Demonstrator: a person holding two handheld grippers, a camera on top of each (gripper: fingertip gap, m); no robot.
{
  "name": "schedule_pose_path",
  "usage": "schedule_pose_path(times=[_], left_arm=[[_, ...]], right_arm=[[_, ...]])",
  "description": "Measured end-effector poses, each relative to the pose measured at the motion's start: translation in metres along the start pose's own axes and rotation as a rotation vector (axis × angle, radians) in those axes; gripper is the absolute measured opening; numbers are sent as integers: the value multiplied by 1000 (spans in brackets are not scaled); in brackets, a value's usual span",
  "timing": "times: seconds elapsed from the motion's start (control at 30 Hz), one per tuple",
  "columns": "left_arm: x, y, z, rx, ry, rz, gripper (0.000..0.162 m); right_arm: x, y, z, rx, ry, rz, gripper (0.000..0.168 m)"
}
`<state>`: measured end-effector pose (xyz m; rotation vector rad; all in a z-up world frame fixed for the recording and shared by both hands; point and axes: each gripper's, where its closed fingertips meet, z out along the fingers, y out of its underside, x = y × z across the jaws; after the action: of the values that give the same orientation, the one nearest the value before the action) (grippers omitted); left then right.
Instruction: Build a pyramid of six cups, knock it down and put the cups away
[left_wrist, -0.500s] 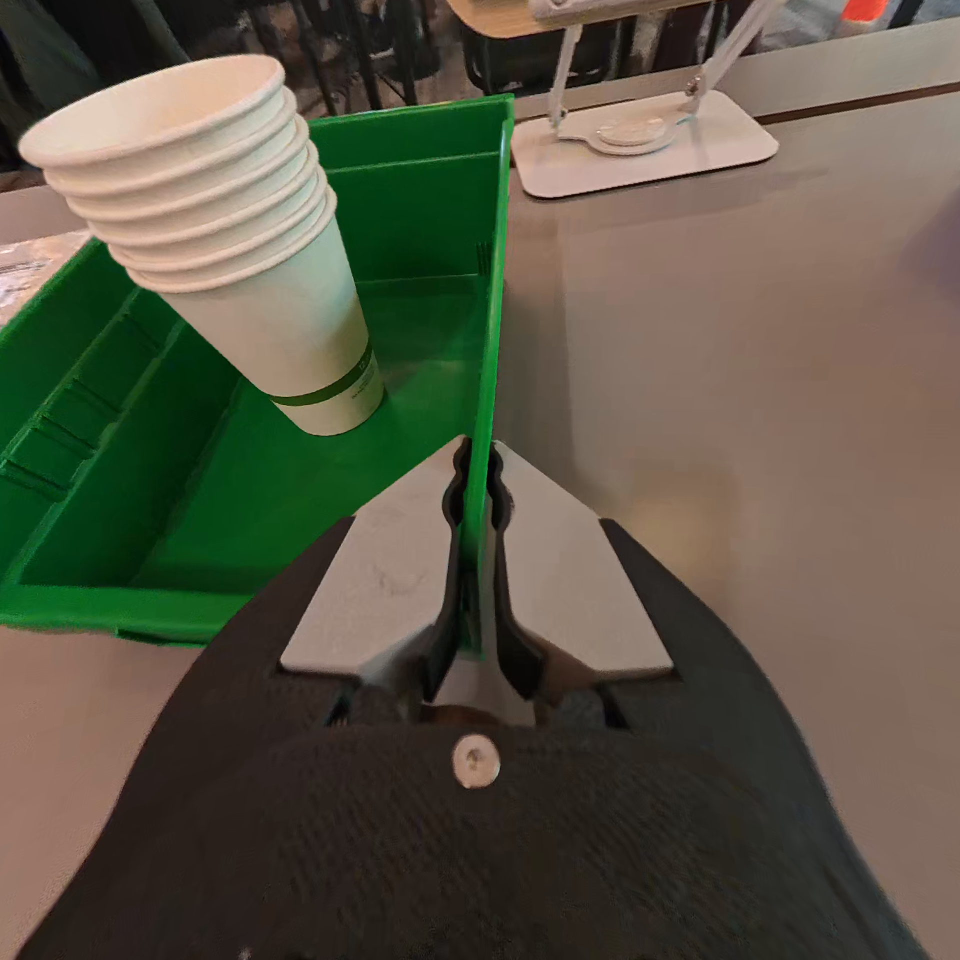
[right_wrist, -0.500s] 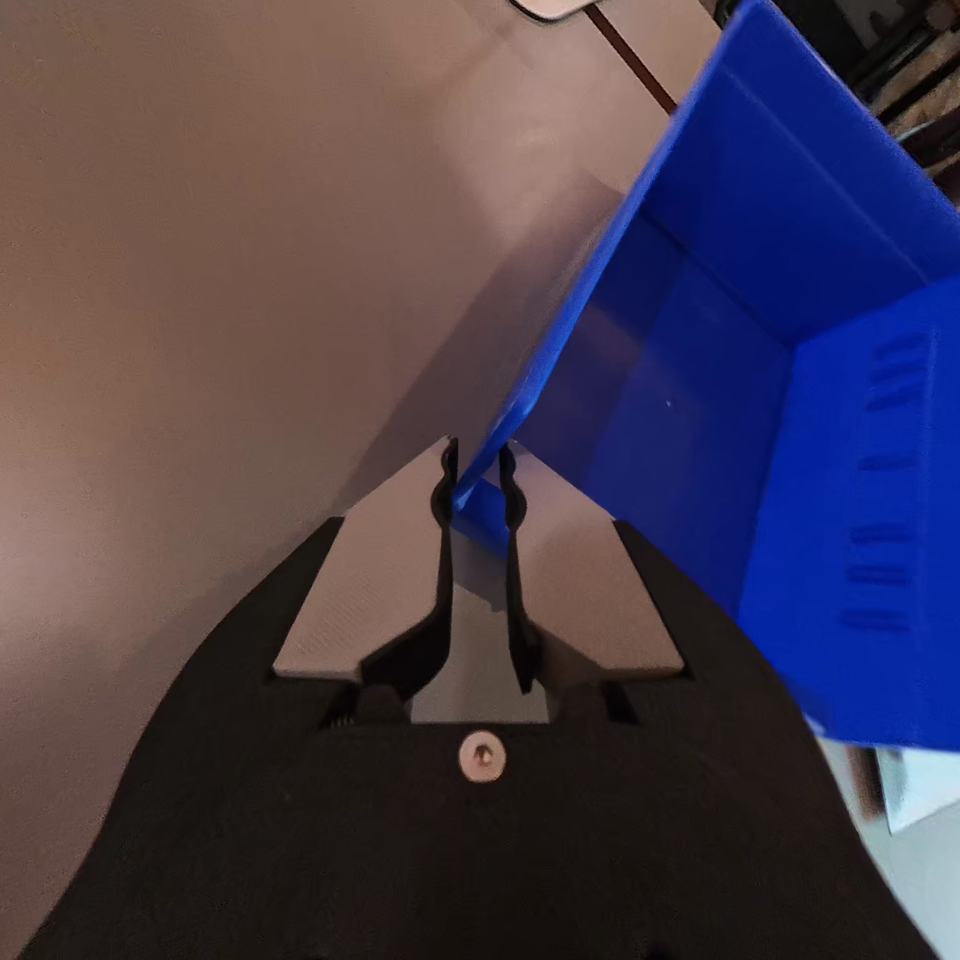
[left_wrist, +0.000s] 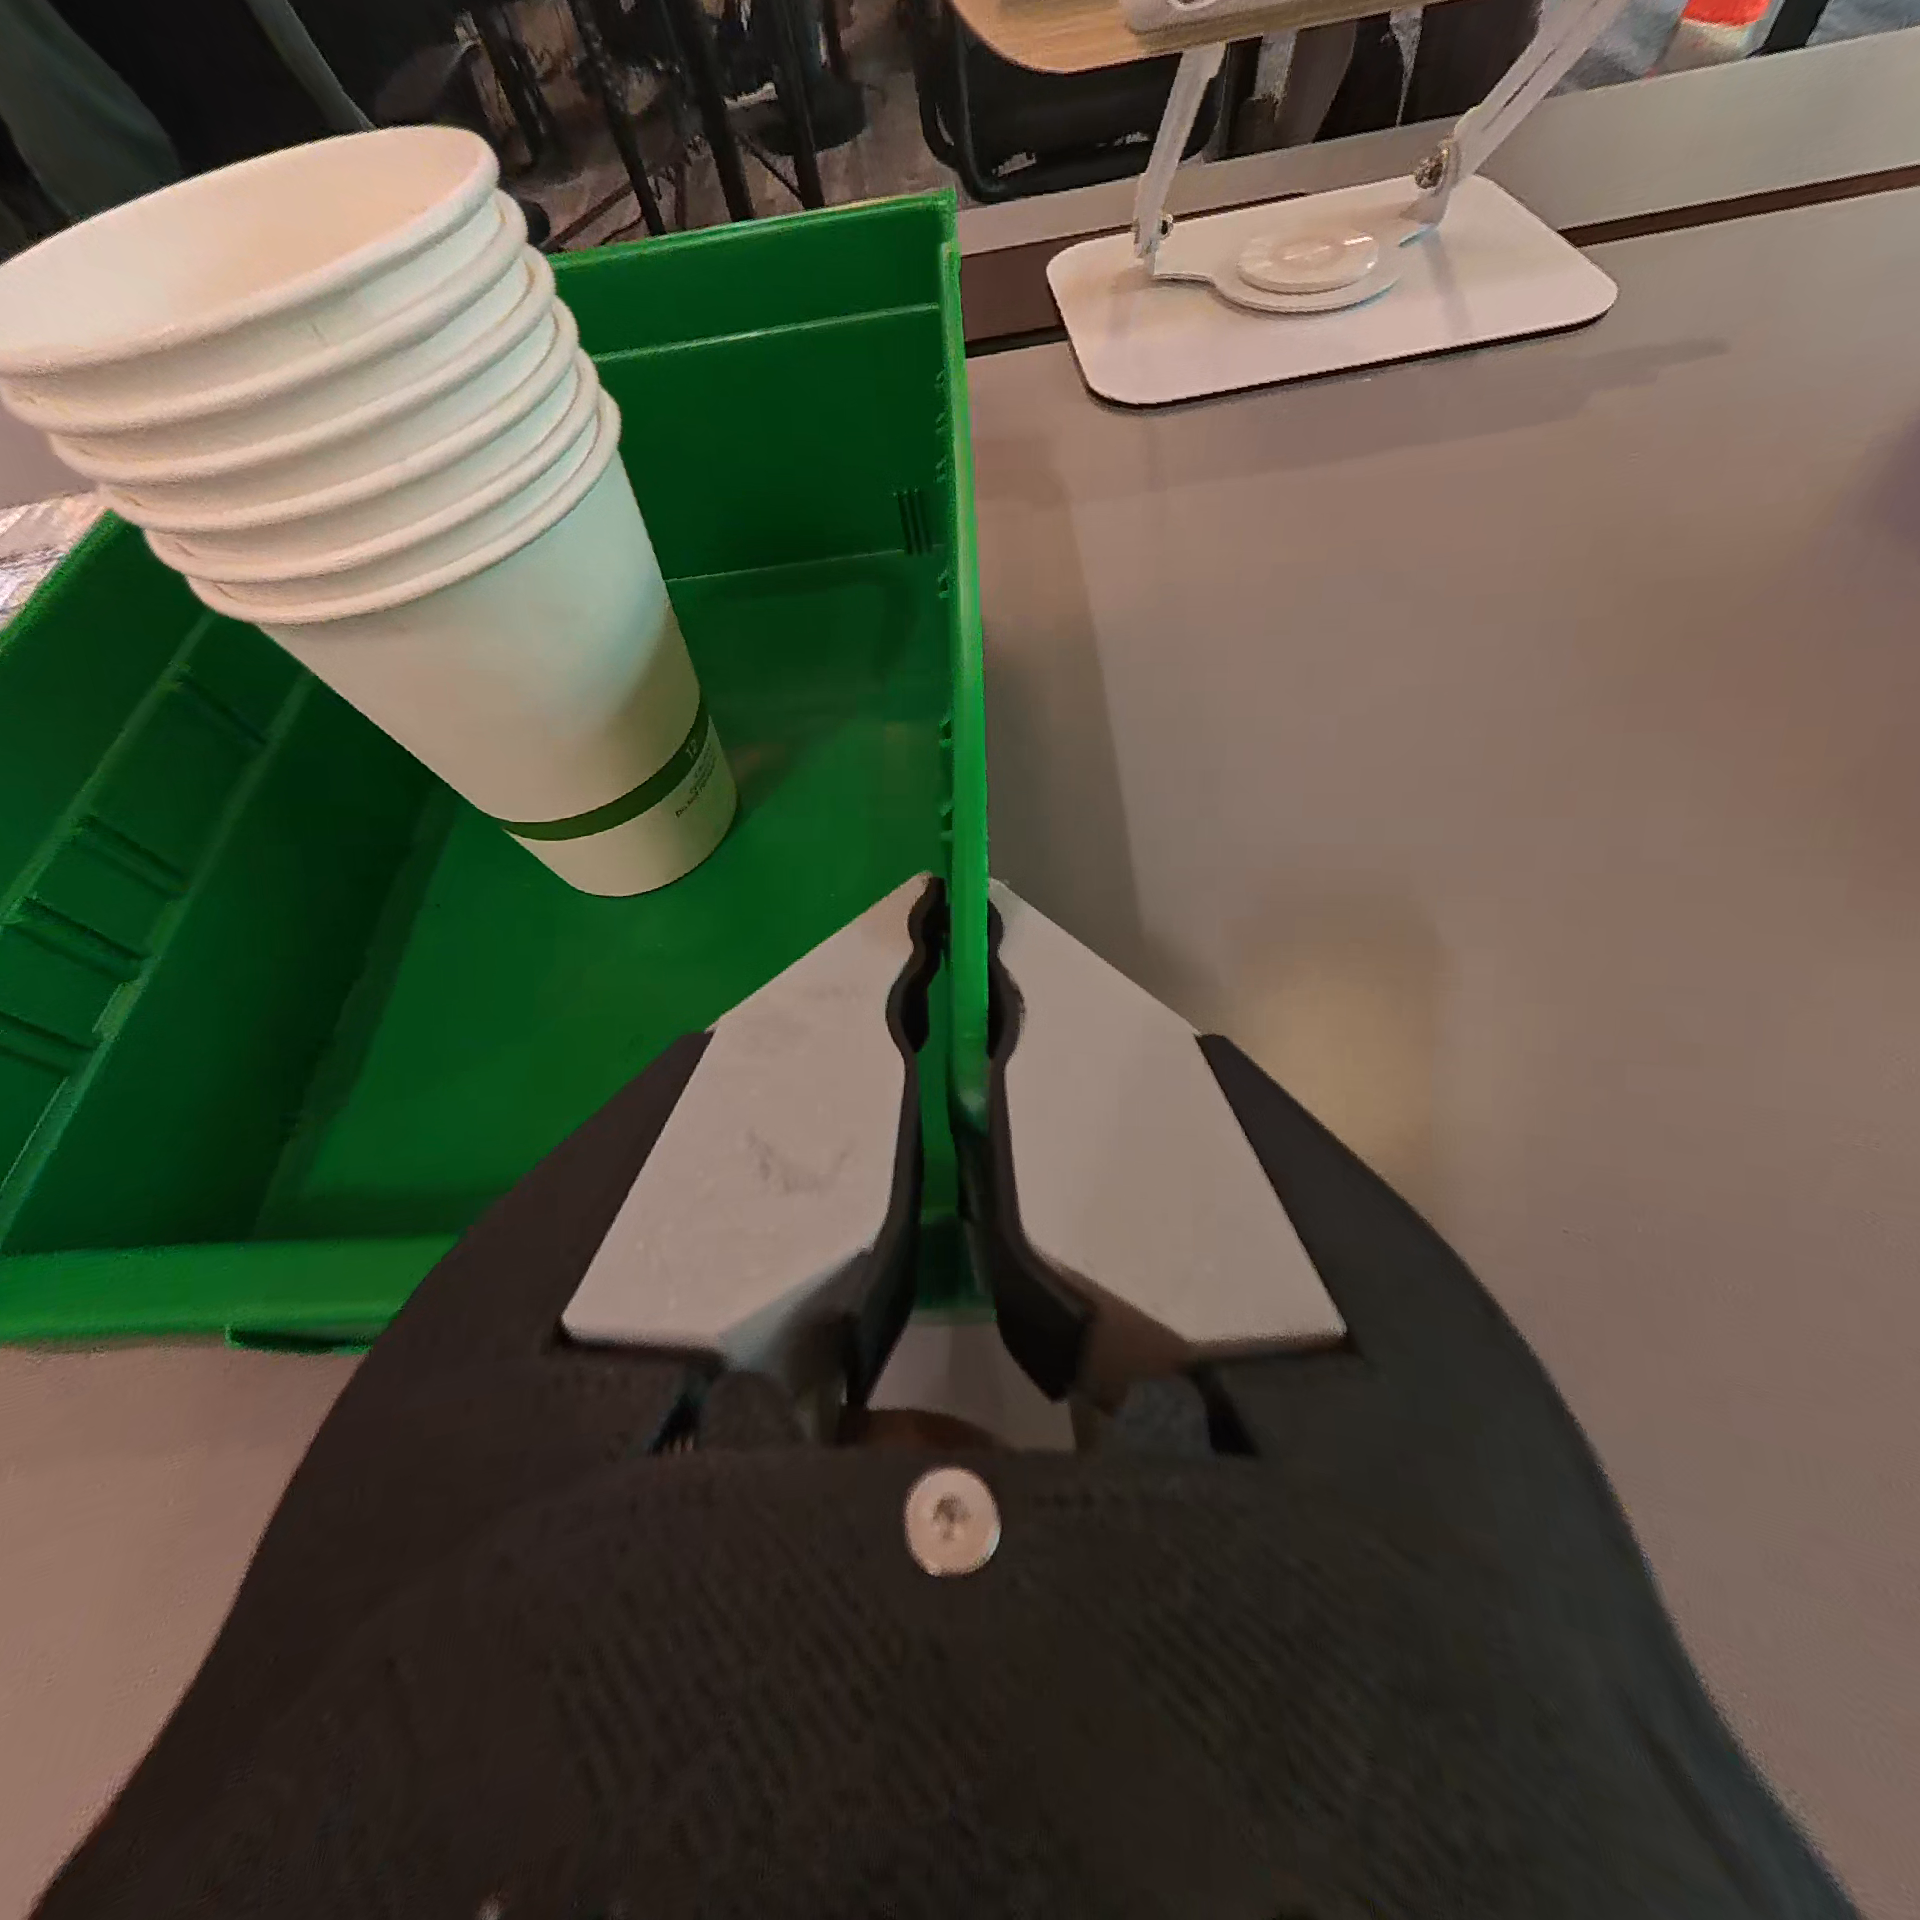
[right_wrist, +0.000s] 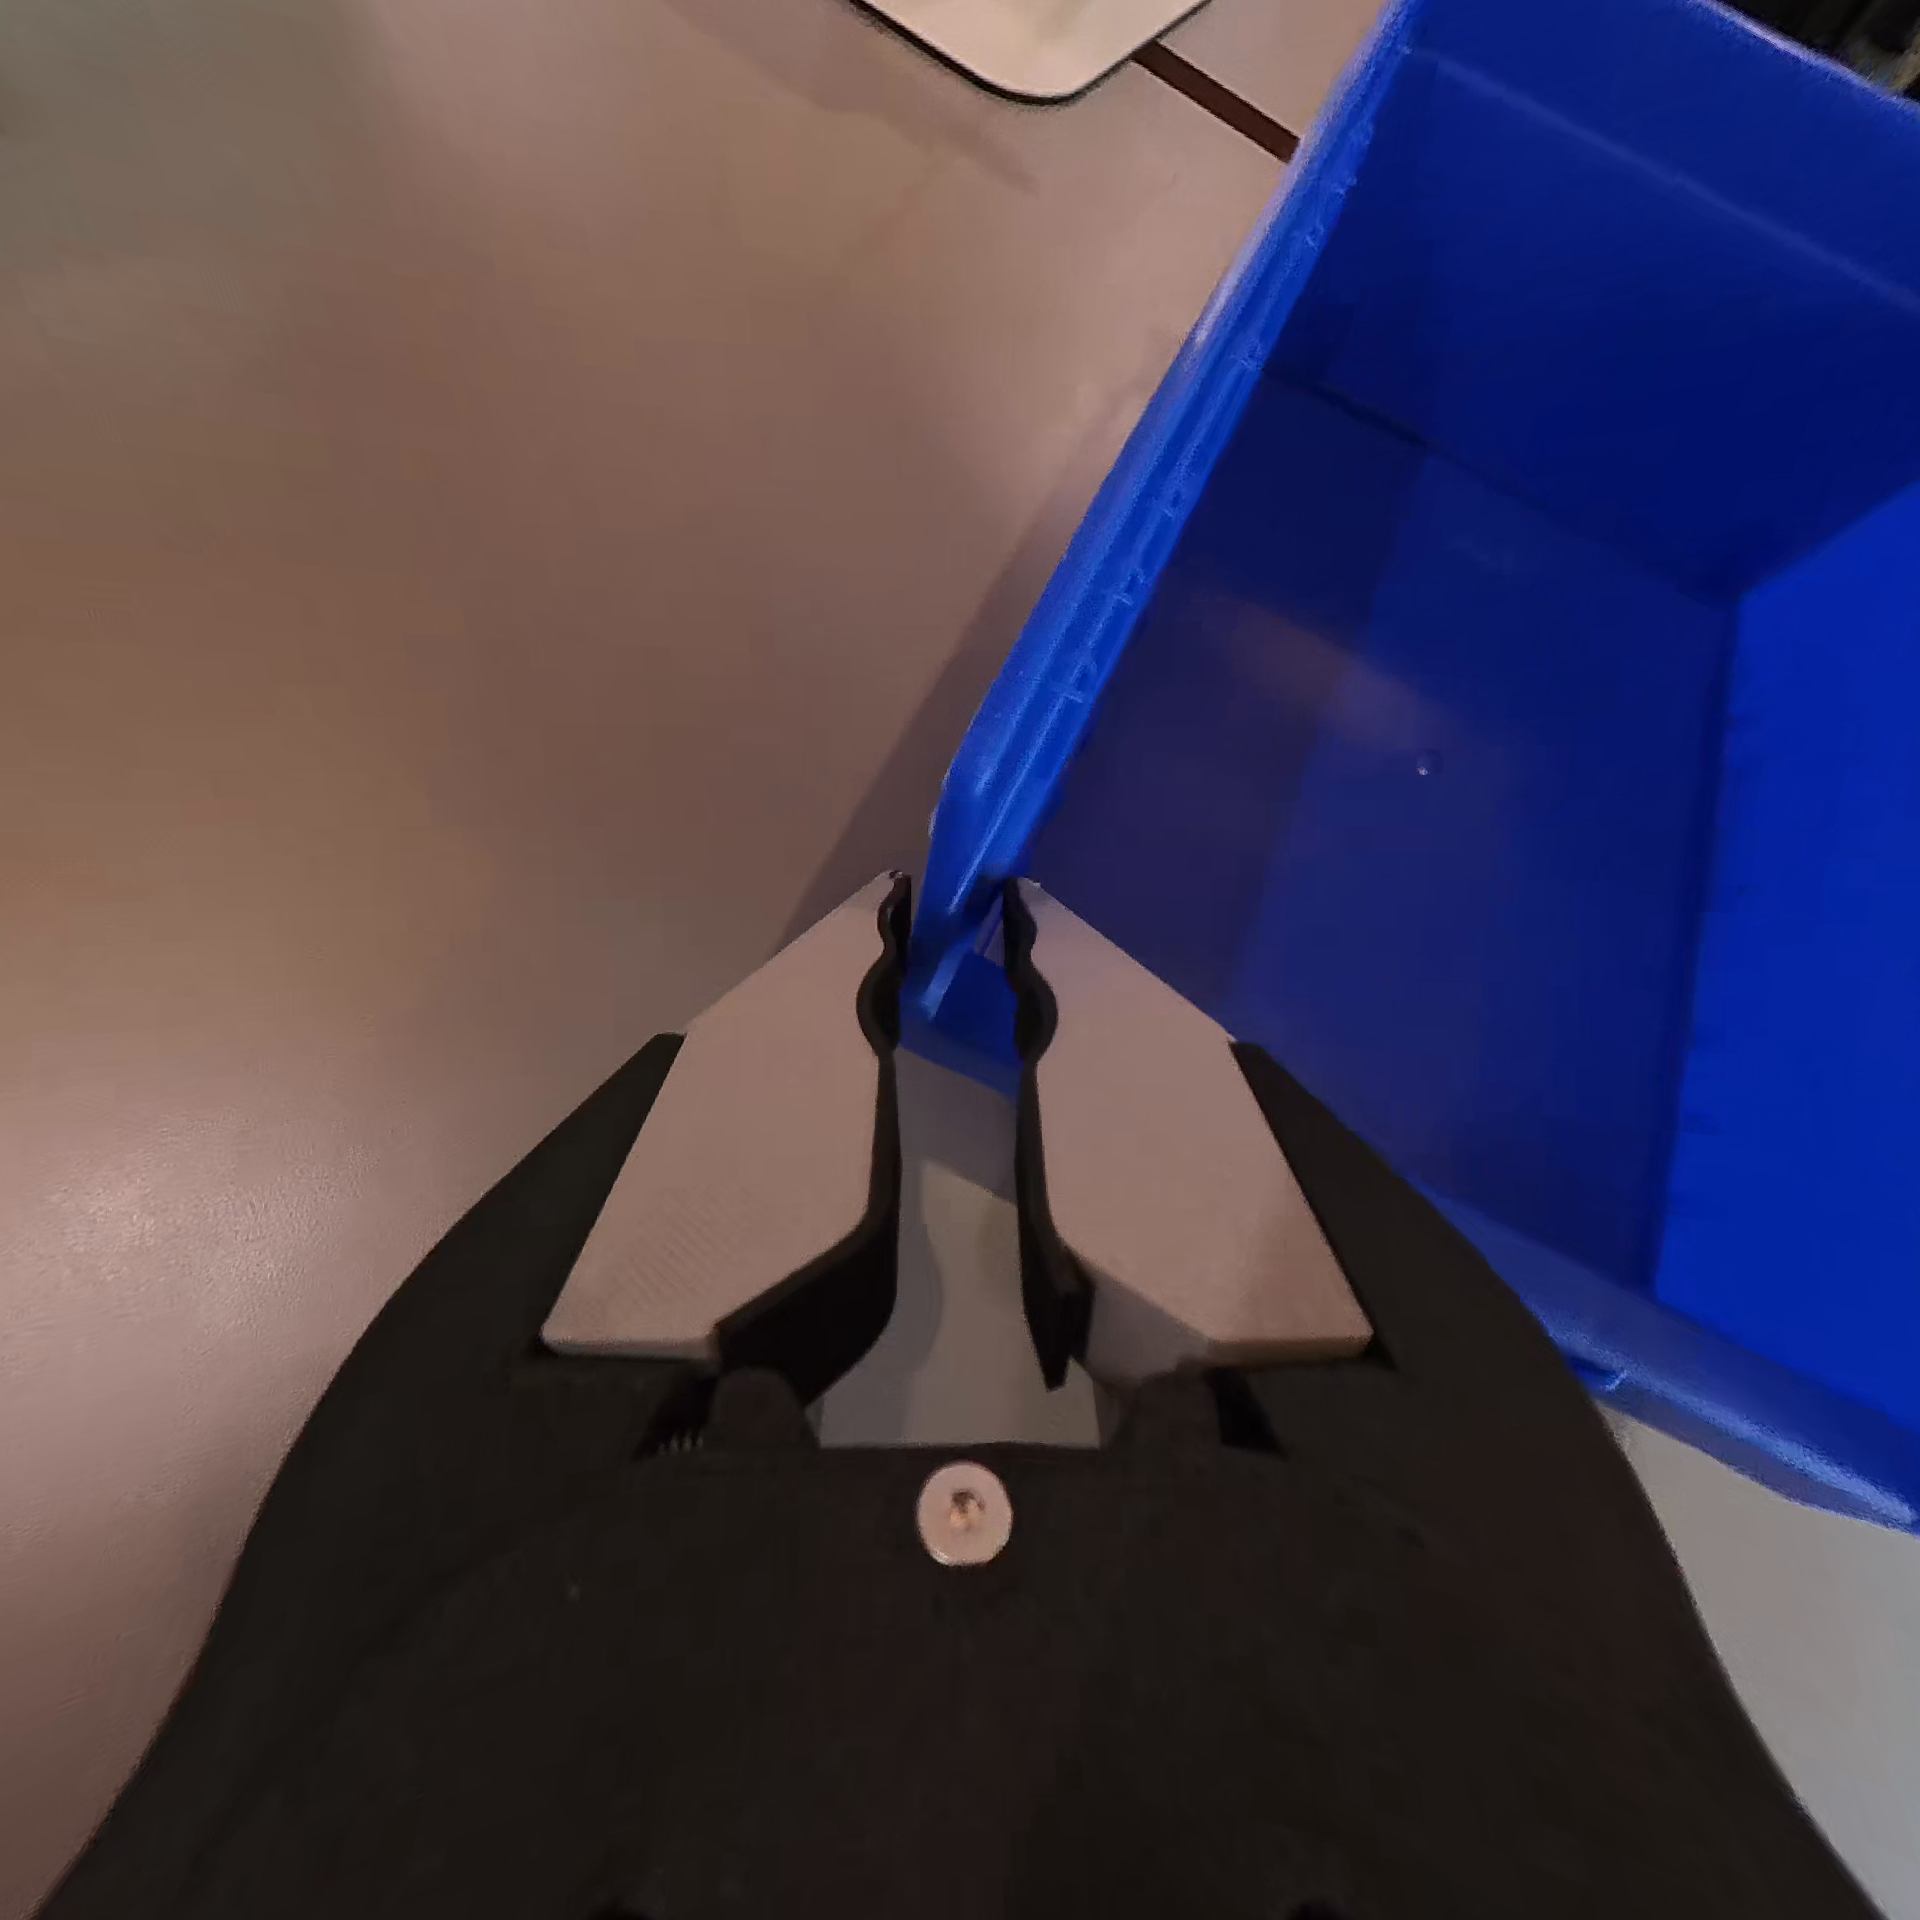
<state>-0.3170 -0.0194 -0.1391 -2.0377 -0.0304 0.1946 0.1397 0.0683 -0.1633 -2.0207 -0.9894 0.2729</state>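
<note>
A nested stack of several white paper cups (left_wrist: 499, 665) with a green band stands tilted inside the green bin (left_wrist: 790, 436). My left gripper (left_wrist: 964, 914) is shut on the green bin's right wall, near its front corner. The cup stack is up and to the left of it, untouched. In the right wrist view my right gripper (right_wrist: 954, 894) is shut on the near left corner of an empty blue bin (right_wrist: 1558, 312). The bin spreads up and to the right of the gripper.
Both bins rest on a grey table (left_wrist: 1455, 831). A white stand with a flat base (left_wrist: 1330, 301) sits at the back of the table, right of the green bin; its corner shows in the right wrist view (right_wrist: 1018, 42). Chair legs and furniture stand beyond the table. About 45 centimeters separates my left fingertips from my right.
Both grippers keep their hold. The green bin and cup stack look slightly nearer in the left view. The blue bin's corner sits closer to my right fingertips than before.
</note>
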Motion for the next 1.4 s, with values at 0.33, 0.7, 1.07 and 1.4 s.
schedule_pose_path(times=[0.33, 0.7, 1.07, 1.4], left_arm=[[-8, -1, 4, -11, 30, 34, 3], [-9, -6, 14, 24, 1, 17, 3], [-5, -6, 6, 67, -20, -1, 20], [82, -37, -45, 179, 187, 129, 78]], right_arm=[[-14, -18, 20, -28, 1, -46, 20], [-34, -24, 22, -50, 33, -123, 20], [0, -9, 8, -55, 202, -44, 7], [-9, -42, -23, 169, 142, -33, 34]])
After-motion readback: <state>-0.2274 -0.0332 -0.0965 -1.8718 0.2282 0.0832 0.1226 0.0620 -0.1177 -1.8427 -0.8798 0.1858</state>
